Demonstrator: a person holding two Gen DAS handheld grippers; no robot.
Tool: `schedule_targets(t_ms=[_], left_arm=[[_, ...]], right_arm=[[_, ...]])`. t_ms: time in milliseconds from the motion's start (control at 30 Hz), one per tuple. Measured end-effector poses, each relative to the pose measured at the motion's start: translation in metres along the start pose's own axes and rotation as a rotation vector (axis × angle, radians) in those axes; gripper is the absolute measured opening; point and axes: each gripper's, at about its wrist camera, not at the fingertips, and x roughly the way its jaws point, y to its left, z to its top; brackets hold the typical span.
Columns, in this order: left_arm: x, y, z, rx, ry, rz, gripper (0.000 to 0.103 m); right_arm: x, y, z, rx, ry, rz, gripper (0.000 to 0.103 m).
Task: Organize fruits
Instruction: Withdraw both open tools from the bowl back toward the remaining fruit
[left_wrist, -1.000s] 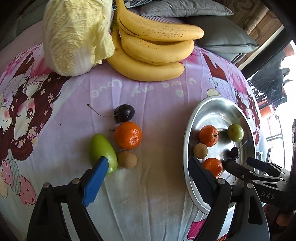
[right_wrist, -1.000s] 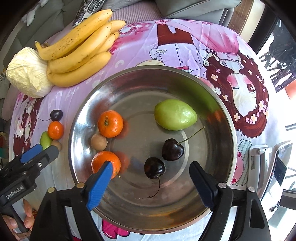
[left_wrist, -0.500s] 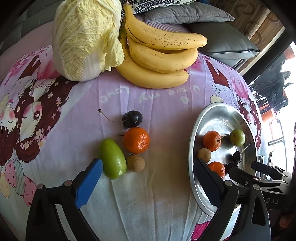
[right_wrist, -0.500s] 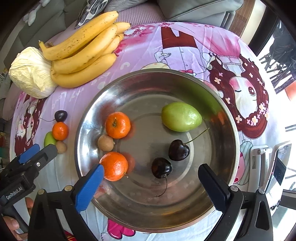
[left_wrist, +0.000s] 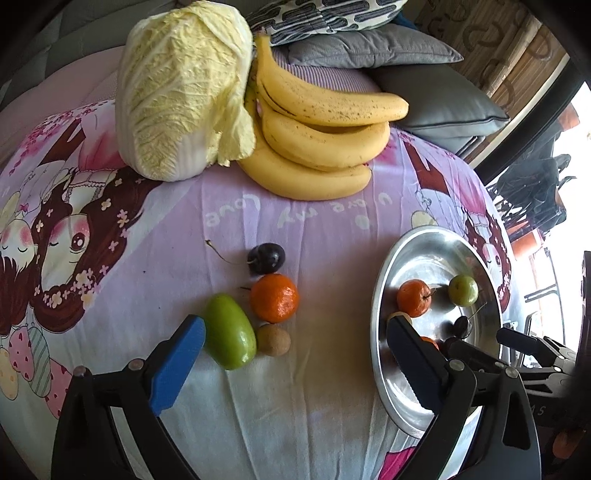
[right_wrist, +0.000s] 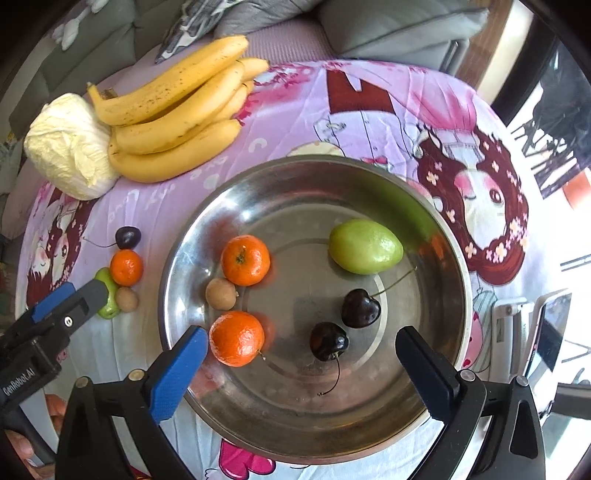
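I have both grippers pointed down over the printed purple cloth (left_wrist: 332, 424). My left gripper (left_wrist: 291, 354) is spread wide with nothing between its fingers; it hovers above the loose cluster of fruit on the cloth. That cluster is a green mango (left_wrist: 229, 331), a mandarin (left_wrist: 274, 297) just behind it, a small brown longan (left_wrist: 273, 339) touching or nearly touching the mango's right side, and a dark cherry (left_wrist: 266, 257) with its stem trailing left, at the far end of the group. The blue pad sits just beside the mango's near end; I cannot tell whether it touches.

My right gripper (right_wrist: 301, 363) is also released, jaws wide, empty, hanging over the steel bowl (right_wrist: 295, 173). Inside the bowl I see two mandarins, one near the left pad (right_wrist: 237, 338) and one farther back (right_wrist: 245, 260), a longan (right_wrist: 221, 293) between them against the left wall, a green mango (right_wrist: 365, 246) at the far right, and two cherries (right_wrist: 360, 308) (right_wrist: 328, 341) close together near the middle.

Behind everything, a bunch of bananas (left_wrist: 321, 140) lies against a napa cabbage (left_wrist: 181, 88) at the cloth's far edge, with grey cushions (left_wrist: 436, 96) beyond.
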Motion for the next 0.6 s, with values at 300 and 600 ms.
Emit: schedule_targets(t_ms=[300,600], left_arm=[[-0.012,0.023,0.005,-0.008,-0.034,0.072,0.099],[-0.018,0.049,0.008,-0.047,-0.018,0.116,0.099]], right_arm=[[0.002,0.022,-0.004,-0.041,0.016,0.005,0.103],[0.003,0.052,-0.009,-0.091,0.033,0.04,0.103]])
